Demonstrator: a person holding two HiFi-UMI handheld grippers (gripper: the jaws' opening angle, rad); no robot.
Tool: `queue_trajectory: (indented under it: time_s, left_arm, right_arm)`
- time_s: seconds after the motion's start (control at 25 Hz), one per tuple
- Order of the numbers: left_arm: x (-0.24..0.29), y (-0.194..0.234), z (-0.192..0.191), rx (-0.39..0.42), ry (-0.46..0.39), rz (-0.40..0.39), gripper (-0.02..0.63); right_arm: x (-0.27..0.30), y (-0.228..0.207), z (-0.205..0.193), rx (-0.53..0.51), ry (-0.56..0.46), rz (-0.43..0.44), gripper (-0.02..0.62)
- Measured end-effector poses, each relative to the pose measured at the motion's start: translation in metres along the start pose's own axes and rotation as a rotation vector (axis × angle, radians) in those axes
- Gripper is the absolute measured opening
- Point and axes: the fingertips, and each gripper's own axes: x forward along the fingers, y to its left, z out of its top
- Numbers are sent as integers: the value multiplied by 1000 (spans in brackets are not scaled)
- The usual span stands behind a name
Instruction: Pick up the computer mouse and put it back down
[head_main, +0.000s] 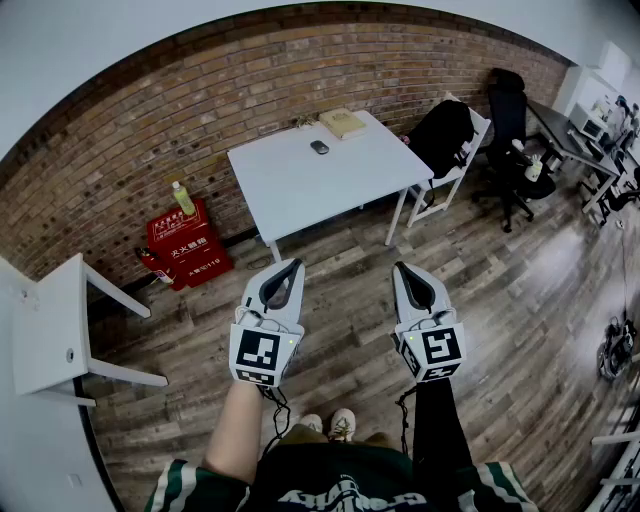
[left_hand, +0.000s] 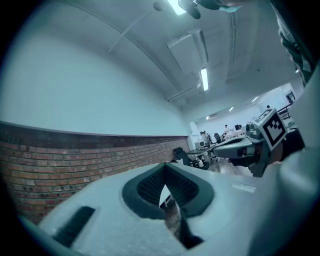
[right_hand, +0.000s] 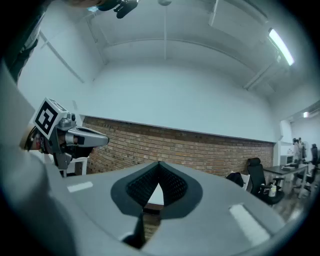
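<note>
**Both grippers level and closed, mouse waiting on the far table**

Here's the person standing on the wood-plank floor (head_main: 520, 300), a gripper in each hand, both held out level and side by side. The left gripper (head_main: 296, 263) has its jaws pressed together at the tips with nothing between them; its own view confirms it, with the dark pads (left_hand: 150, 187) meeting at the front and only a small window of room showing through. The right gripper (head_main: 399, 266) matches it: jaws fully closed and empty, tips touching in the right gripper view too (right_hand: 160, 163).

The small dark grey computer mouse (head_main: 319, 147) sits well ahead of both grippers, on the far part of the white rectangular table (head_main: 290, 195) against the red brick wall (head_main: 150, 120). Just beyond the mouse, near the table's back corner, lies a flat beige book or pad (head_main: 343, 122).

To the table's left, a red fire-equipment box (head_main: 190, 248) stands on the floor by the wall with a green-capped bottle (head_main: 183, 198) on top. To the right, a white chair (head_main: 440, 185) carries a black bag (head_main: 442, 135), and a black office chair (head_main: 507, 115) stands beyond it.
</note>
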Motion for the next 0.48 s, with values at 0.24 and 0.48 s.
queue_trajectory:
  time_s: [0.24, 0.48]
  left_arm:
    - [-31, 24, 3, -16, -16, 6, 6]
    - [-47, 44, 7, -25, -27, 3, 6]
  right_arm:
    - [1, 35, 12, -6, 0, -24, 12]
    - [3, 56, 19, -14, 7, -41, 12]
